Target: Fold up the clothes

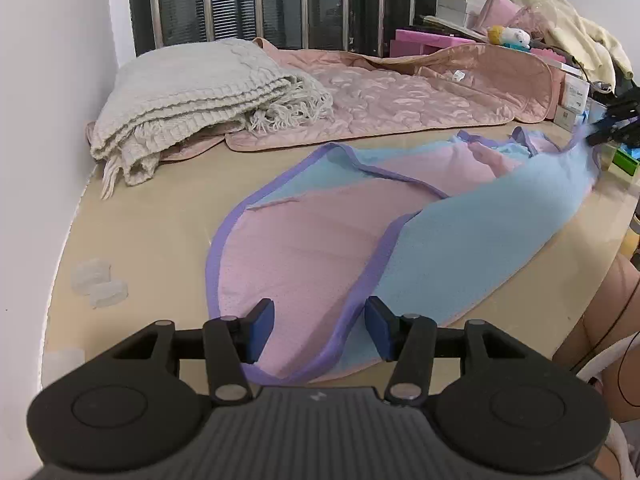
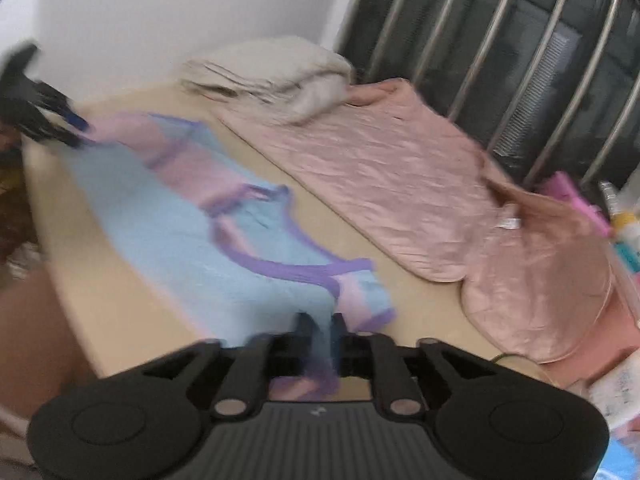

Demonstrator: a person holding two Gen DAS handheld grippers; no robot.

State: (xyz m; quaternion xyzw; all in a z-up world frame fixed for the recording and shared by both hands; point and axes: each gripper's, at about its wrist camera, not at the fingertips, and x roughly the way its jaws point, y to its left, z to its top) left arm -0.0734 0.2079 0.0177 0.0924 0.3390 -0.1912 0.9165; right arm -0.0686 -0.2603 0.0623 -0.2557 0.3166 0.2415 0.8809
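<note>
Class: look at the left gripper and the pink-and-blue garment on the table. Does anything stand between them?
Nothing visible does. The left gripper is open, with the garment and its purple hem lying directly between its fingers on the table.

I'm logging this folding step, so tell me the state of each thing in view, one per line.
Left gripper: open, over the garment's hem end.
Right gripper: shut on the garment's other end.
Pink and blue mesh garment: half folded, blue side turned over pink.
Cream blanket: folded.
Pink quilt: spread, rumpled.
</note>
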